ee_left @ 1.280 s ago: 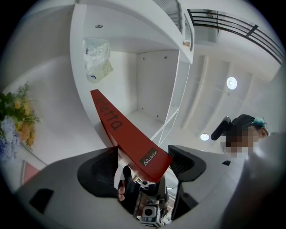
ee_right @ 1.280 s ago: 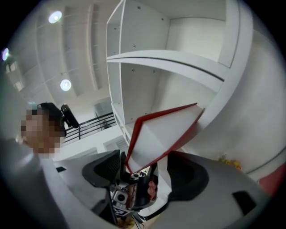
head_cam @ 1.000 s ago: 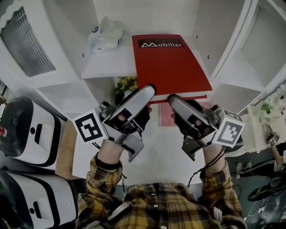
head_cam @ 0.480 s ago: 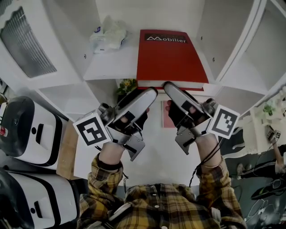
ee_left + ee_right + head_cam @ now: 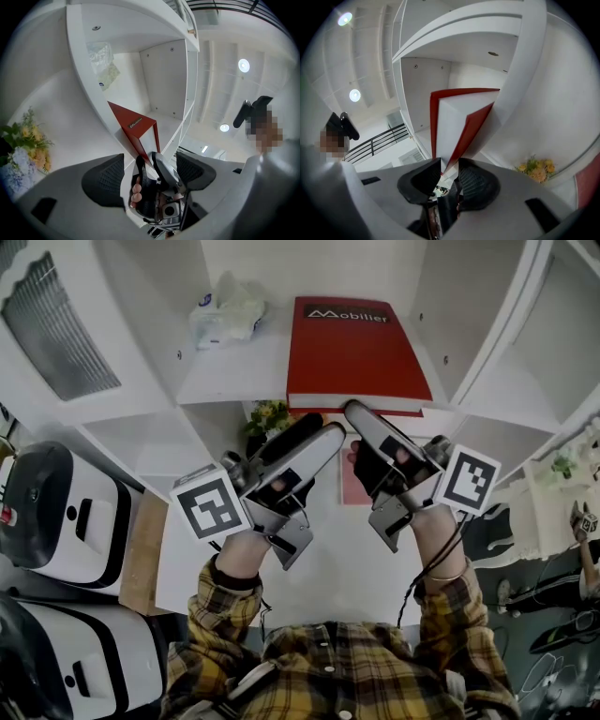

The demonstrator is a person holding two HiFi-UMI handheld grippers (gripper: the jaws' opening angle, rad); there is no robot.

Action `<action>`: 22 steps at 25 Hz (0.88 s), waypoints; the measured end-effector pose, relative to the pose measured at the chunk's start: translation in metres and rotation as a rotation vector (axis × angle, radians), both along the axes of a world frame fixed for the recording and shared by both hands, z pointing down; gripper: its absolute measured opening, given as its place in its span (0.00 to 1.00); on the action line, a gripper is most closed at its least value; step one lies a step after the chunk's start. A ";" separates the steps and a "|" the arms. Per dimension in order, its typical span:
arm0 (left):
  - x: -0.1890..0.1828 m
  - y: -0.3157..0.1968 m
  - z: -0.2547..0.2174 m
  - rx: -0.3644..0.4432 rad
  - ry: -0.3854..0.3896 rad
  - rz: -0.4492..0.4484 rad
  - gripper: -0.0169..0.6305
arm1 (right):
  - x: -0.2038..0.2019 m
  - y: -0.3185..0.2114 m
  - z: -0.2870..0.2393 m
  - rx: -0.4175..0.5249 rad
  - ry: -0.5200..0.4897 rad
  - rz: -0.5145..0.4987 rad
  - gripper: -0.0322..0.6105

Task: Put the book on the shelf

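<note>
A red book [image 5: 356, 348] with white lettering lies flat on a white shelf board [image 5: 230, 376], its front edge toward me. My right gripper [image 5: 356, 412] is at that front edge. In the right gripper view the book [image 5: 464, 126] comes down with its lower corner into the narrow gap of the right gripper [image 5: 449, 168]. Its jaws have just been closing, and I see no pad pressing on the cover. My left gripper [image 5: 323, 430] hovers just left of it, below the book's edge, open and empty. In its own view the left gripper [image 5: 150, 173] faces the book [image 5: 133, 124].
A crumpled plastic bag [image 5: 225, 310] lies on the same shelf, left of the book. Yellow flowers [image 5: 267, 415] stand in the compartment below, next to a reddish card [image 5: 349, 479]. Upright white panels bound the compartment. White and black machines [image 5: 56, 512] stand at the left.
The book has slid further back onto the shelf. Both grippers followed it toward the shelf, the left one shifting right. The right jaws have narrowed.
</note>
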State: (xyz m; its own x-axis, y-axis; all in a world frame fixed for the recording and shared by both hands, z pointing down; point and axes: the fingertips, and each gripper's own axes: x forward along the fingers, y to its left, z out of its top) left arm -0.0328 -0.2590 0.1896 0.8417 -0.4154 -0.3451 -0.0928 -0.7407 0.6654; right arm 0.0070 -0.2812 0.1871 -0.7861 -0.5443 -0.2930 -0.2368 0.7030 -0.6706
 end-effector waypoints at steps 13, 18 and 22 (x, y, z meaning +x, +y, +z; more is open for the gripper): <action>0.023 0.040 0.022 0.111 -0.174 -0.043 0.56 | 0.019 0.055 0.018 0.072 0.101 0.053 0.22; 0.027 0.066 0.038 0.153 -0.227 -0.033 0.56 | 0.020 0.077 0.032 0.163 0.244 0.125 0.22; 0.029 0.083 0.057 0.184 -0.288 -0.036 0.56 | 0.018 0.092 0.054 0.220 0.378 0.182 0.21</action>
